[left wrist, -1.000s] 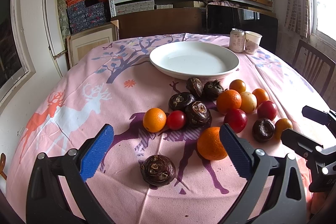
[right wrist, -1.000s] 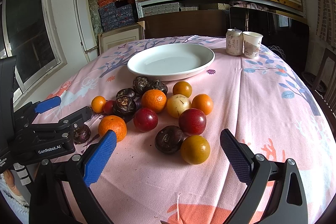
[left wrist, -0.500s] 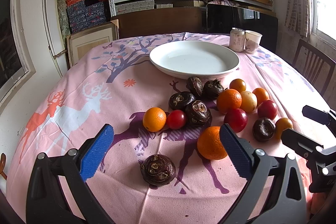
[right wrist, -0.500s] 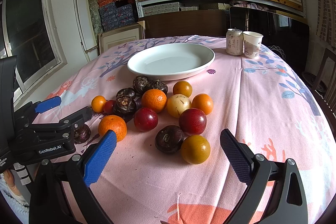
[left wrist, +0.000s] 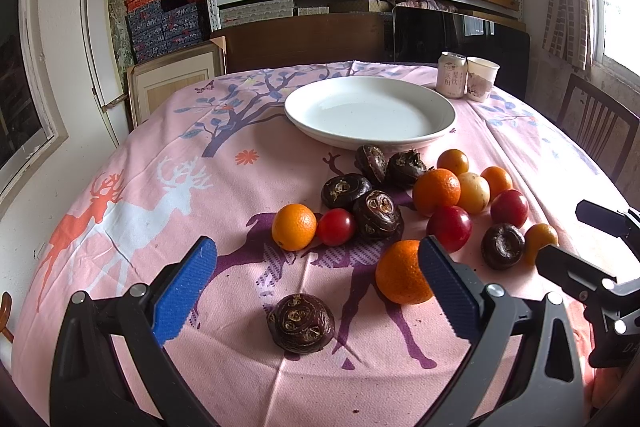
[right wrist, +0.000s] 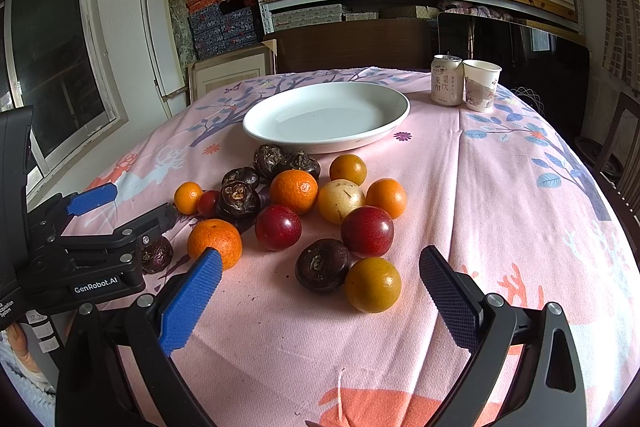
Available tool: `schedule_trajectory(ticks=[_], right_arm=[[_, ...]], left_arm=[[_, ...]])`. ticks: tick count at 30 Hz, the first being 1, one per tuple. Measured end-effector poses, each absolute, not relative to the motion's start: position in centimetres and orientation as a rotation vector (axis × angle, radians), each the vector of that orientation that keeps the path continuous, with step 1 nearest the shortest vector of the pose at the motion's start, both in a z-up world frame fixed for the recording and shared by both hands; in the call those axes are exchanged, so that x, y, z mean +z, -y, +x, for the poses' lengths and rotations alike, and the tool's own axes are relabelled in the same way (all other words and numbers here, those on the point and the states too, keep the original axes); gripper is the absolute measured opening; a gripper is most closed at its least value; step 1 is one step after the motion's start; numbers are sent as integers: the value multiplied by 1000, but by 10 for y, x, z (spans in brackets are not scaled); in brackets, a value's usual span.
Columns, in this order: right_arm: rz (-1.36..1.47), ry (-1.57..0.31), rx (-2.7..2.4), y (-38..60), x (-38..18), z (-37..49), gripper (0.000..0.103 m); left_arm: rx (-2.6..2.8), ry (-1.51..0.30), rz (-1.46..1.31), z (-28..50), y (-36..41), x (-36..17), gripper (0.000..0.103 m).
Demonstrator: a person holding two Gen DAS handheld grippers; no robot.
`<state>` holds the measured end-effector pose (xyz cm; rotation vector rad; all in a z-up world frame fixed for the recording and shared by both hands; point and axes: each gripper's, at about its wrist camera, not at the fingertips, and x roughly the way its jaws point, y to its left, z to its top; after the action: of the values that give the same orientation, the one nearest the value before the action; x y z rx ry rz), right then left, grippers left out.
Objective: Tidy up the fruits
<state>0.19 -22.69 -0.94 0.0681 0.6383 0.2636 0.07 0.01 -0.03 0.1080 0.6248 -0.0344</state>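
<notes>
Left wrist view shows my left gripper (left wrist: 316,275) spread wide and empty above a lone dark water chestnut (left wrist: 301,323) on the pink tablecloth (left wrist: 160,155). My right gripper (right wrist: 320,283) is equally wide, holding nothing, with a yellow-orange fruit (right wrist: 373,284) and another dark chestnut (right wrist: 322,265) touching between its fingers. The white plate (right wrist: 394,115) sits just behind the fruit cluster.

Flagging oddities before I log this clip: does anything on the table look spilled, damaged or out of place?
Nothing spilled or damaged. One dark fruit sits alone on the tablecloth, apart from the cluster, in front of the left tool. The plate is empty.
</notes>
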Motion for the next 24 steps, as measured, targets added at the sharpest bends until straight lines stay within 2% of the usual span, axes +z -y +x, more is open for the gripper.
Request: schedule_trajectory(ticks=[20,24], right_arm=[[68,-639,263,227,-8,1,99],[78,-649,260,231,-8,2,99]], left_arm=[[-37,-631,107,1,-1,0,99],[-40,-677,99,-1,-10,-8,99]])
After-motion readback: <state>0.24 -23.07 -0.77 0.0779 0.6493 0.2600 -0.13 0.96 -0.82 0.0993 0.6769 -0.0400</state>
